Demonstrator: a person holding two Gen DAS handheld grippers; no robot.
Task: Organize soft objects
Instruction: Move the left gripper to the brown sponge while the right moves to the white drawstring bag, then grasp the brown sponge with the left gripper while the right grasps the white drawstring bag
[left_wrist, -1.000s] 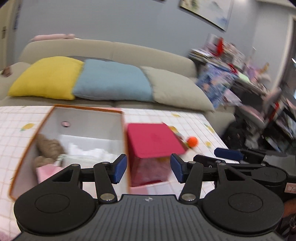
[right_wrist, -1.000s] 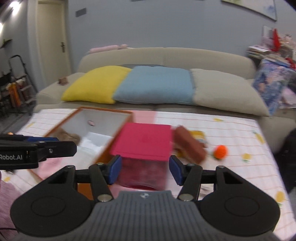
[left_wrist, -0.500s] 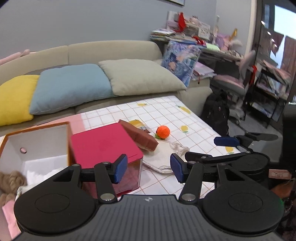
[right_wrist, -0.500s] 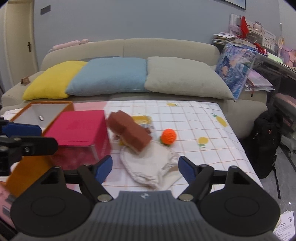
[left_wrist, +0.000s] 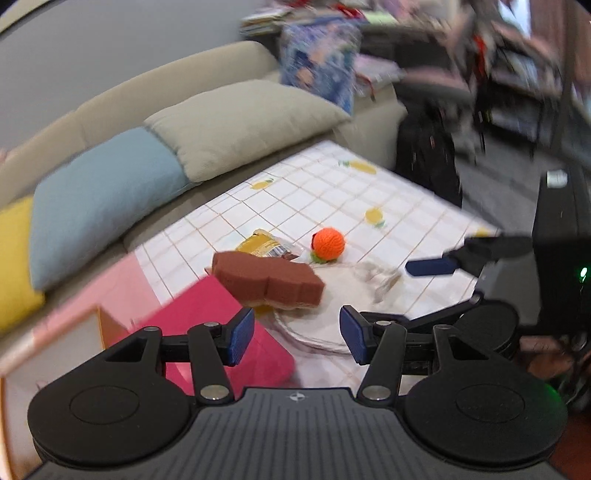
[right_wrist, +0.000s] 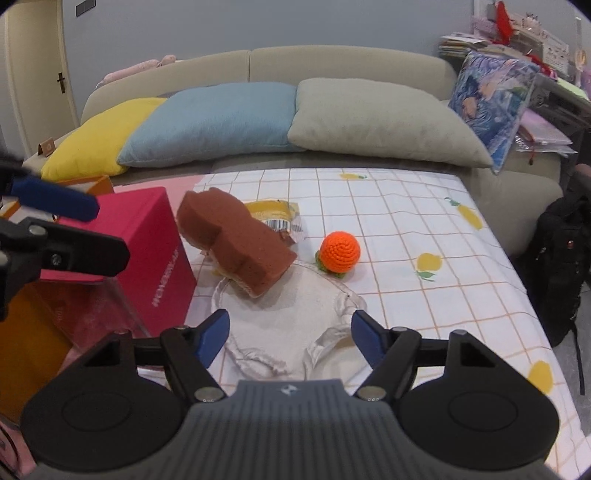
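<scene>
Right gripper (right_wrist: 289, 332), lower centre: fingers wide, having just narrowed slightly, nothing between them, over a white cloth (right_wrist: 291, 314) on the table (right_wrist: 406, 206). Left gripper (left_wrist: 296, 334): fingers apart, empty. Beyond, mid-frame: brown sponge (right_wrist: 236, 240) against the pink box (right_wrist: 147, 236); orange ball (right_wrist: 340, 252) right.

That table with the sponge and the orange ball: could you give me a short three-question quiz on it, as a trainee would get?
1. True or false: the brown sponge lies flat on the tablecloth.
2. What does the right hand-held gripper hover over? A) white cloth bag B) orange knitted ball C) pink box
3. Is either hand-held gripper holding anything?

Key:
1. False: it is tilted, its lower end on the bag.
2. A
3. No: the left hand-held gripper and the right are open and empty.
</scene>
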